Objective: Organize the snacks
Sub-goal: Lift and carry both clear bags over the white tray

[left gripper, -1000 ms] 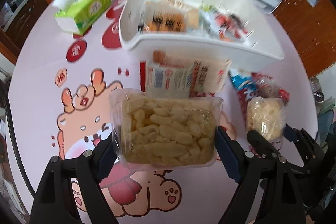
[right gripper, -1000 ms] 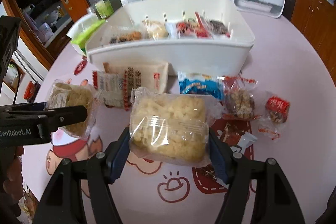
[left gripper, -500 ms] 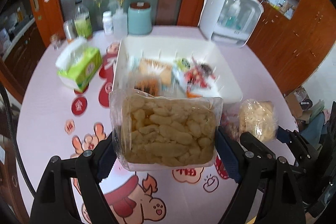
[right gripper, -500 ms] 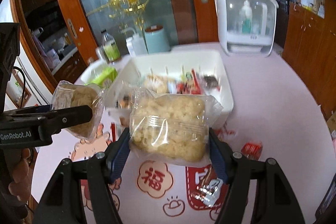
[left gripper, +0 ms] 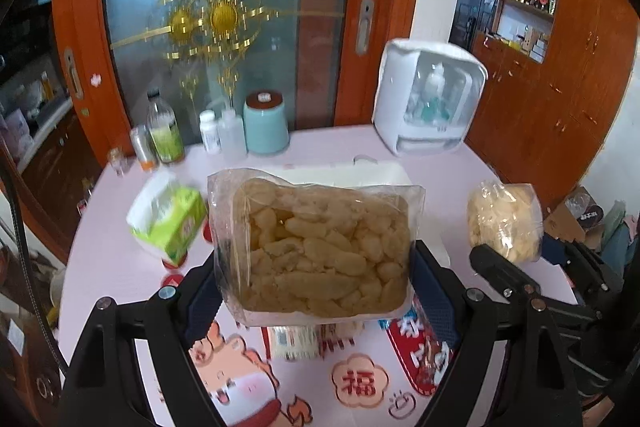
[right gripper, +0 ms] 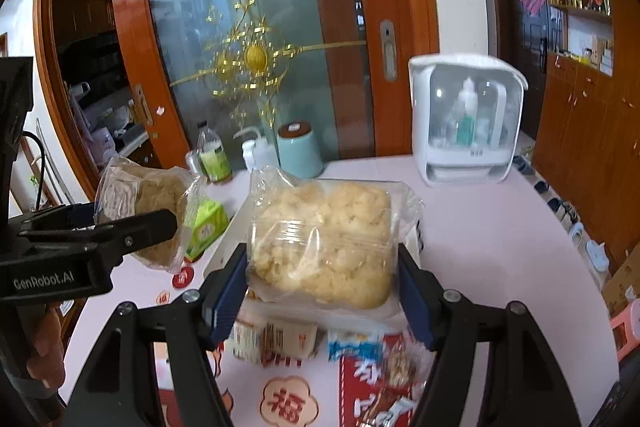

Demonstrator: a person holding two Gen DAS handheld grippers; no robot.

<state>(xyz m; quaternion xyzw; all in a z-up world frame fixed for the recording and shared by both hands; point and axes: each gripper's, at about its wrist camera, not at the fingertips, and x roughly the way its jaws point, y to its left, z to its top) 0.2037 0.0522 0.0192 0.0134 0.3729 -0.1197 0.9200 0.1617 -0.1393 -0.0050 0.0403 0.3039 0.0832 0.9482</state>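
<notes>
**A:** Left wrist view first: your left gripper (left gripper: 316, 283) is clamping a clear plastic bag of pale yellow puffed sticks (left gripper: 320, 247) by its two short sides, holding it in the air above the pink cartoon-printed tablecloth (left gripper: 108, 227). The white plastic organiser bin (left gripper: 384, 173) is sitting just behind the bag, mostly hidden by it.

**B:** And how is it handling?

**A:** Light and crushable, I'd judge. The film is slick and the sticks are brittle, so you're wise gripping the packed middle rather than the loose sealed edge. The green tissue pack (left gripper: 170, 225) is lying to the left, well clear.

**B:** Right wrist view?

**A:** Your right gripper (right gripper: 322, 287) is squeezing a clear crinkled bag of pale popcorn-like clusters (right gripper: 320, 243) between its blue pads (right gripper: 226, 291), also held off the table. It's puffy and soft, so it's likely giving under pressure; a firm squeeze could break the pieces. Several small wrapped snacks (right gripper: 276, 339) are lying on the cloth below it. The bin's inside isn't showing here, so I can't tell which compartment is free.
</notes>
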